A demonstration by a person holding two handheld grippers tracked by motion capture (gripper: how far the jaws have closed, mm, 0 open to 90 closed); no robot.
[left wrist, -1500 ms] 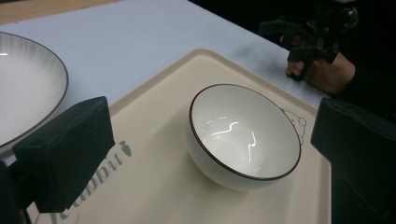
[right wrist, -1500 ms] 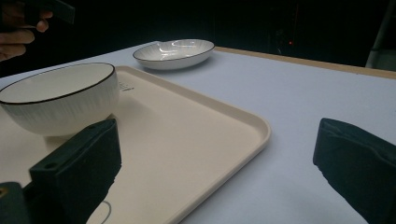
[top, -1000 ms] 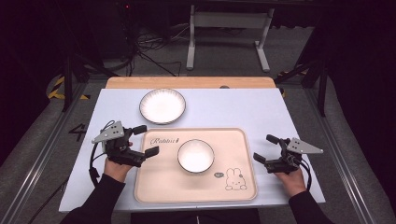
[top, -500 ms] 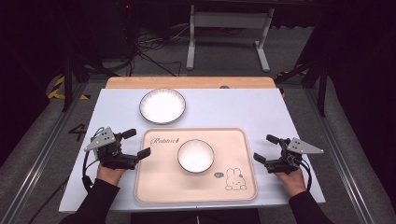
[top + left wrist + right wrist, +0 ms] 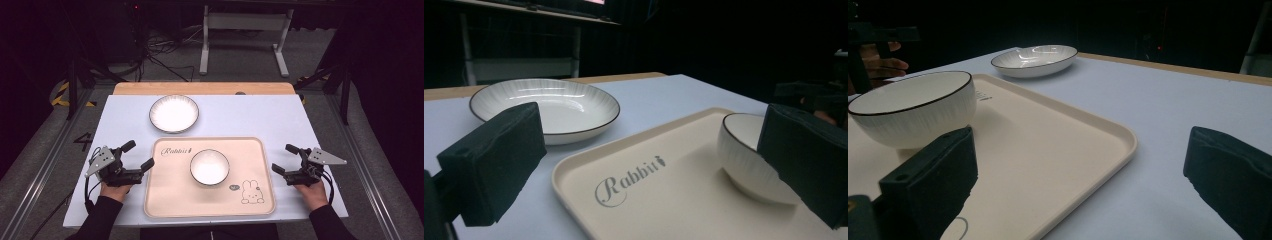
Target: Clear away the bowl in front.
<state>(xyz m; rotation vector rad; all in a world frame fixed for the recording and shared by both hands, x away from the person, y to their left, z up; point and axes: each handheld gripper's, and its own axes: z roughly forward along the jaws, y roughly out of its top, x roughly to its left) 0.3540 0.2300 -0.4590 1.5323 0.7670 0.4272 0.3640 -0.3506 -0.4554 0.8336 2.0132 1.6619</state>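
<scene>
Bowl [image 5: 209,167] on beige tray [image 5: 165,200], mid-table. Plate [image 5: 174,113] beyond tray, on table [image 5: 260,115]. Left gripper [image 5: 138,155] just off tray's left edge, right gripper [image 5: 285,159] off its right; both jaws apart, empty.

So the one bit of text that can actually be read is "Rabbit", written in a grey cursive script on the cream tray [image 5: 165,200]. It's printed near the tray's far left corner in the high view, and it's seen up close in the left gripper view [image 5: 629,181], where the final letter is followed by a tiny carrot-like mark. A small rabbit drawing [image 5: 251,192] with a dark speech bubble beside it is printed at the tray's near right corner; whatever is inside that bubble can't be made out. A "4" [image 5: 82,141] is marked on the floor left of the surface.
</scene>
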